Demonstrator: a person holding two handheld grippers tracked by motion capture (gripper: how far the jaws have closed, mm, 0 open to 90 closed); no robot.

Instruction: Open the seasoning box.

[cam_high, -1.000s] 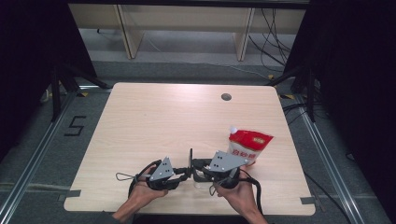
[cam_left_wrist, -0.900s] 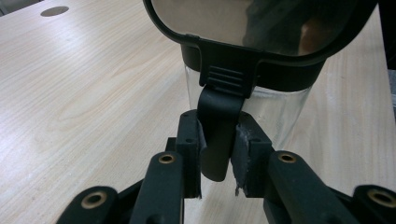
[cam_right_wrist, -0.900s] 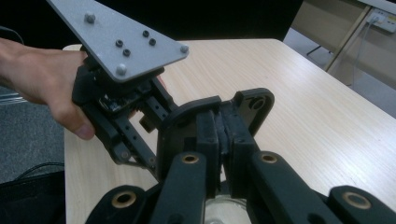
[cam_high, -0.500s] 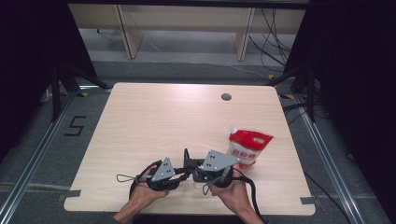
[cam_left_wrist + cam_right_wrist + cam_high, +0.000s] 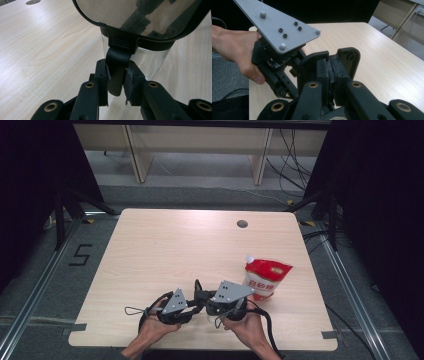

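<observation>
At the table's front edge my left gripper (image 5: 196, 301) and right gripper (image 5: 206, 304) meet tip to tip. In the left gripper view, my left gripper (image 5: 116, 82) is shut on the black latch (image 5: 116, 62) of a clear jar (image 5: 150, 62). The jar's black-rimmed see-through lid (image 5: 120, 15) tilts above it. In the right gripper view, my right gripper (image 5: 331, 75) is shut, pads pressed together. I cannot tell whether anything thin sits between them. Just beyond them is the left gripper's grey plate (image 5: 282, 30), held by a hand (image 5: 234, 50).
A red and white pouch (image 5: 265, 277) stands on the wooden table (image 5: 175, 245), just right of the right gripper. A round cable hole (image 5: 242, 224) sits near the far edge. Black cables trail off the front edge by the hands.
My right gripper has shifted slightly to the left, closer to the left gripper. The left gripper and the pouch have stayed put.
</observation>
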